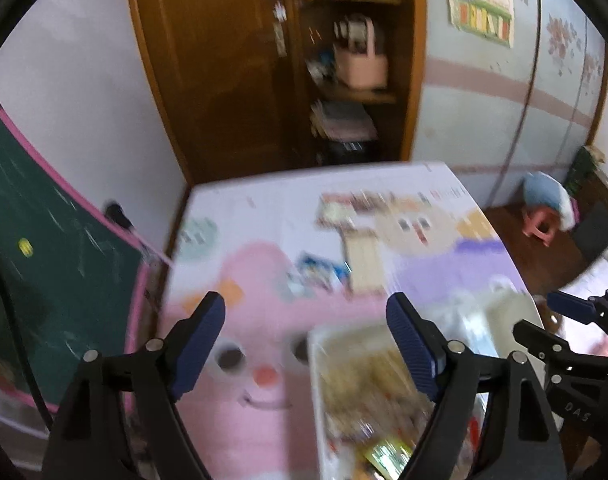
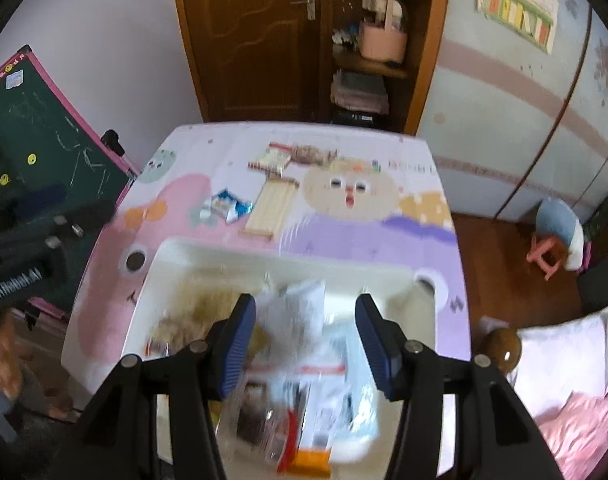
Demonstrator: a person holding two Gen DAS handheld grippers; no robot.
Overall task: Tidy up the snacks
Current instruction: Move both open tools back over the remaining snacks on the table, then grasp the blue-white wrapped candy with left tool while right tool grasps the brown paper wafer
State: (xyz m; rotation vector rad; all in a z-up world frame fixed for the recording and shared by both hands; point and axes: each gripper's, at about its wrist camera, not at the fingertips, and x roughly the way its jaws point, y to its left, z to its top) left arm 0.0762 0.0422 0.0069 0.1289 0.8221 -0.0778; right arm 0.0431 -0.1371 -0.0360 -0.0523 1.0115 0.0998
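Note:
A white bin (image 2: 184, 256) stands at the near side of the table, filled with several snack packets (image 2: 304, 360) that are blurred. My right gripper (image 2: 306, 340) hangs open just above them; no pad presses on a packet. My left gripper (image 1: 308, 332) is open and empty over the bin's left rim (image 1: 316, 360) and the pink mat. Further back on the table lie a blue-and-white packet (image 2: 226, 206), a long pale yellow pack (image 2: 270, 208), a red-striped pack (image 2: 270, 158) and a brown packet (image 2: 308, 152). In the left wrist view the blue-and-white packet (image 1: 320, 272) and the yellow pack (image 1: 362, 260) lie beyond my fingers.
A cartoon mat (image 2: 344, 236) covers the table. A green chalkboard (image 2: 44, 140) leans at the left. A wooden door (image 2: 248, 40) and a shelf (image 2: 376, 64) stand behind the table. At the right are a pink stool (image 2: 548, 256) and a bed (image 2: 564, 344).

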